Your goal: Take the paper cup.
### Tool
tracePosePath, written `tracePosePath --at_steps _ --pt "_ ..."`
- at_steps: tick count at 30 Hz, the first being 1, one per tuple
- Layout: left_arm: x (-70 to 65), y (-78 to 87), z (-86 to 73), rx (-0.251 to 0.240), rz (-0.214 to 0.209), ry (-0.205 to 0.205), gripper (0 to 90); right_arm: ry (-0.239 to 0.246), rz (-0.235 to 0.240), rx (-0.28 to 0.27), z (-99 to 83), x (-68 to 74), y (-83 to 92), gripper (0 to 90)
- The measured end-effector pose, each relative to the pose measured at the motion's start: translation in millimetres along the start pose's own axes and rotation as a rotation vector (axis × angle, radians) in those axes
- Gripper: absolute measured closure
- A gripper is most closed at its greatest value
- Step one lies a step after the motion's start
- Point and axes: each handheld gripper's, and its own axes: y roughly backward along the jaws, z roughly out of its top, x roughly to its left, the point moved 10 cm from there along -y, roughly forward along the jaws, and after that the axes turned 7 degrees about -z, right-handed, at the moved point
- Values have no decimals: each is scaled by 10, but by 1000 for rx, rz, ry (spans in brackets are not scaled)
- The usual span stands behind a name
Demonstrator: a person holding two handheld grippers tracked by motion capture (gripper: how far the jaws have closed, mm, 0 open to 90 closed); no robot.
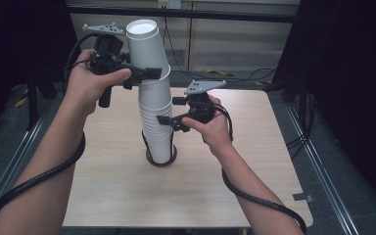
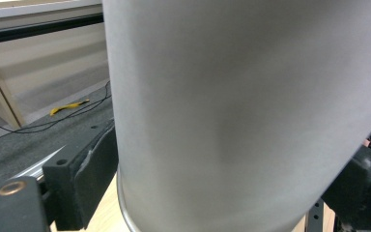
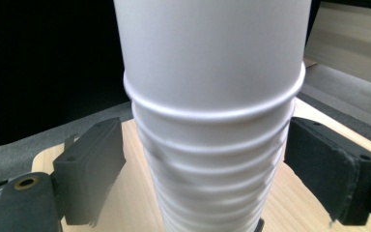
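Left hand-held gripper (image 1: 149,74): it is up high on the left, and its 2 black jaws clench the top cup (image 1: 147,44) near the cup's bottom rim.
Left hand (image 1: 90,78): it wraps around the handle, just left of the cups.
Top cup: it is white, it is the highest cup, and it leans a little to the left over the stack. In the left gripper view its grey wall sits right between the 2 pads (image 2: 94,176), and the left pad touches it.
Stack of cups (image 1: 157,122): many white cups sit 1 inside the other. The stack stands in the middle of the surface (image 1: 127,196), between the 2 hands.
Black ring (image 1: 161,160): it goes around the foot of the stack.
Right hand-held gripper (image 1: 165,121): it is lower down, at the right side of the stack, about half way up. Its jaws are released. In the right gripper view a gap shows between each pad (image 3: 94,169) and the cup rims (image 3: 212,116).
Right hand (image 1: 215,129): it holds the handle, just right of the stack.
Cables (image 1: 34,181): 1 thick black cable trails from each hand-held gripper along the arm.
Around: a yellow thing (image 2: 67,107) lies on the dark floor behind.
Hard to see: the bottom of the stack is cut off in the right gripper view. The top cup's rim is cut off in the left gripper view.
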Motion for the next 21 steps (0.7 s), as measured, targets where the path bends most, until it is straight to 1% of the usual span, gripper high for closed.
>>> tracePosePath --at_steps 2,3,7,17,18,19,21 --pt "-5 20 33 -5 0 0 106 4 -1 8 -56 -18 17 138" --pt "-4 26 47 -9 4 0 106 -1 0 8 -70 -21 22 137" --pt "-9 51 86 -14 8 1 106 4 -4 15 -130 -47 44 137" --pt "-8 67 106 -22 14 -5 106 2 -12 28 -263 -122 120 136" --pt "-8 66 109 -23 11 5 106 -5 -17 27 -289 -144 147 137" --pt "-8 66 109 -23 11 5 106 -5 -17 27 -289 -144 147 137" --pt "-7 73 122 -19 18 -7 106 -11 -18 31 -326 -163 170 136"
